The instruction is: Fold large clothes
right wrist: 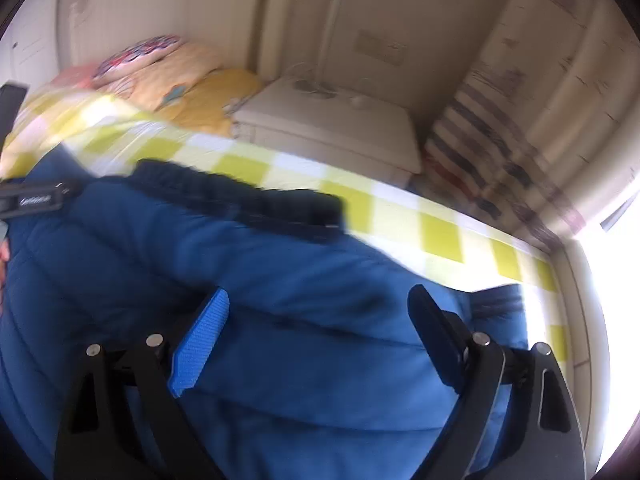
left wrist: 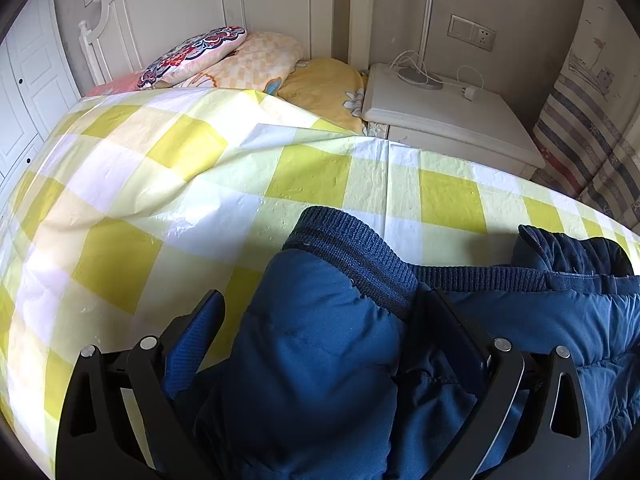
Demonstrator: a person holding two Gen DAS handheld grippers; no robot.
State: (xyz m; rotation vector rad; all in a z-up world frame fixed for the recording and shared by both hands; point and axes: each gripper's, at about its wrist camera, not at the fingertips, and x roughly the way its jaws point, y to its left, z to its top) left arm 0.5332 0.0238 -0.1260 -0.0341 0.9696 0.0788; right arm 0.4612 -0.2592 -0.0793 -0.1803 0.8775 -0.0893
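A blue padded jacket [left wrist: 320, 344] with dark ribbed knit trim [left wrist: 352, 252] lies on a bed covered by a yellow and white checked sheet [left wrist: 160, 184]. My left gripper [left wrist: 324, 300] is open, its fingers spread wide on either side of a padded fold near the ribbed cuff. In the blurred right wrist view the same jacket [right wrist: 280, 280] fills the lower frame with its dark ribbed band [right wrist: 248, 200] at the far edge. My right gripper [right wrist: 320, 300] is open over the jacket. The left gripper's black body [right wrist: 32, 200] shows at the left edge.
Pillows [left wrist: 240, 60] are stacked at the white headboard [left wrist: 208, 0]. A white nightstand [left wrist: 452, 112] with a lamp base and cables stands beside the bed. A striped curtain [left wrist: 588, 128] hangs at the right. A bright window [right wrist: 612, 300] lies right.
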